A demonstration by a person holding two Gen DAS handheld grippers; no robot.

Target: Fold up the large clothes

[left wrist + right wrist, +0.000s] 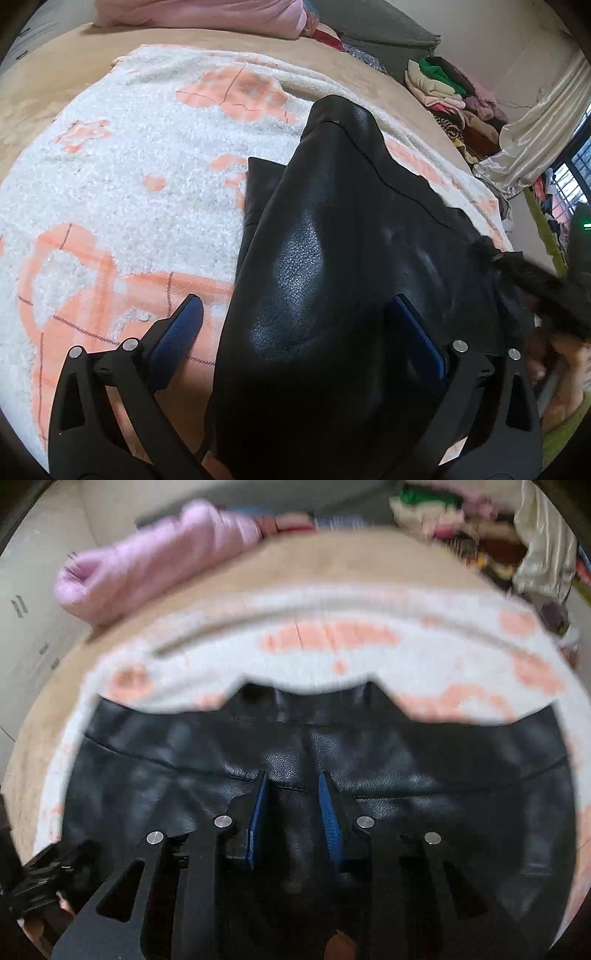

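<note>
A black leather garment lies on a white and orange fleece blanket spread over the bed. In the left wrist view it humps up between the fingers of my left gripper, which stands wide open; the pads do not press it. A dark furry edge of the garment trails off to the right, above a blurred hand. In the right wrist view the garment spreads wide below, and my right gripper is shut on a raised ridge of the leather with its blue pads close together.
A tan sheet covers the bed under the blanket. A pink quilt lies at the far edge, a grey cushion beside it. A heap of clothes and a pale curtain stand at the far right by a window.
</note>
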